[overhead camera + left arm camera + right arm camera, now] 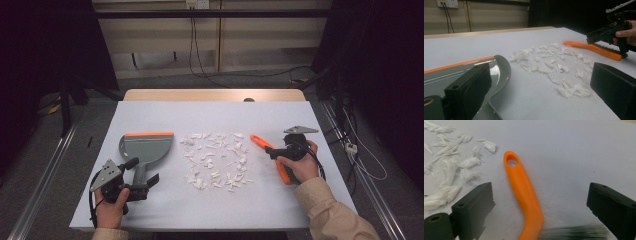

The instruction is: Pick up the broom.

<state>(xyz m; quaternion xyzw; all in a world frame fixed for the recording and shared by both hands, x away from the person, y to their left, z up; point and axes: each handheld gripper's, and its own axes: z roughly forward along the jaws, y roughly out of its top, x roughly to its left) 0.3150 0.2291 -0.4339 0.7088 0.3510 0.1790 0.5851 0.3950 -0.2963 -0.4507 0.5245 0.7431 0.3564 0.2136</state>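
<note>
Between the right gripper [540,207] fingers: orange brush [524,192] flat on bench [215,117], handle running away from them, bristles nearest | fingers spread, not touching it | left gripper [131,181] fingers spread at dustpan [146,146] handle | right hand nearer brush.

Paper scraps [215,160] btwn dustpan [146,146], brush [270,156]

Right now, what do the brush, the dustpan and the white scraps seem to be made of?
Brush: smooth, slightly glossy orange handle, likely plastic; dark fine bristles. Dustpan: shiny grey body reflecting light, probably plastic, with an orange front edge. White scraps: soft, torn, crumpled pieces, apparently tissue paper.
</note>
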